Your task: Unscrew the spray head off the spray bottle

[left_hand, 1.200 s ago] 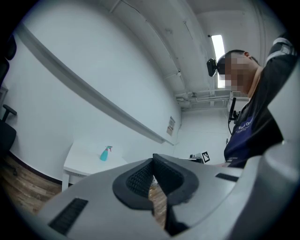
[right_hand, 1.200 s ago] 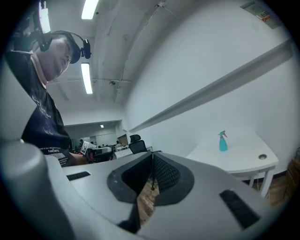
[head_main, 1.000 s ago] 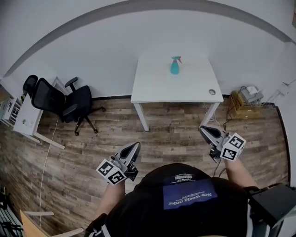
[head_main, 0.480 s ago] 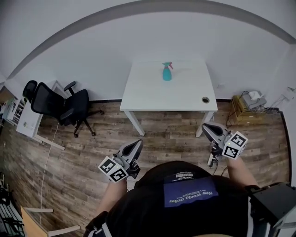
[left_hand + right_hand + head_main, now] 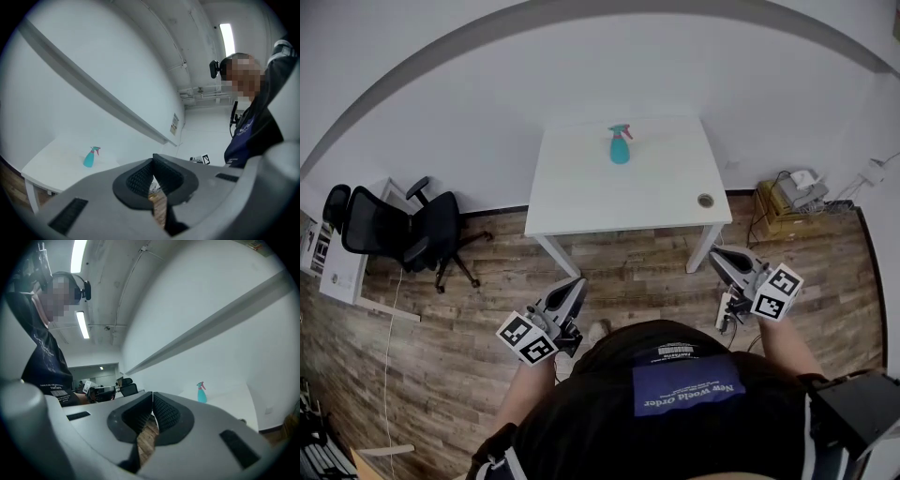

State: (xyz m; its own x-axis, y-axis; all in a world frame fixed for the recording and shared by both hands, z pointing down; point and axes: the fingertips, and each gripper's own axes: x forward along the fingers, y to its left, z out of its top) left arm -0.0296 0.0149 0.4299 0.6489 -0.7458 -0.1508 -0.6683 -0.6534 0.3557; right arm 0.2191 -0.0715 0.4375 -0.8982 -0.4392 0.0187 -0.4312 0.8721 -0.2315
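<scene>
A teal spray bottle [image 5: 620, 146] with a pink-tipped spray head stands upright near the back of a white table [image 5: 581, 202]. It also shows small and far off in the left gripper view as the bottle [image 5: 90, 157] and in the right gripper view as the bottle [image 5: 201, 393]. My left gripper [image 5: 574, 289] is held low over the wooden floor, well short of the table, shut with nothing between its jaws. My right gripper [image 5: 720, 260] hangs by the table's front right leg, also shut and empty.
A black office chair [image 5: 403, 228] stands at the left beside another white desk [image 5: 337, 272]. A box with devices and cables [image 5: 792, 199] sits on the floor right of the table. A round cable hole [image 5: 705, 200] marks the table's right front corner.
The table and bottle have drawn closer and shifted left in the head view as the person walks toward them. Both grippers stay shut at about the same place.
</scene>
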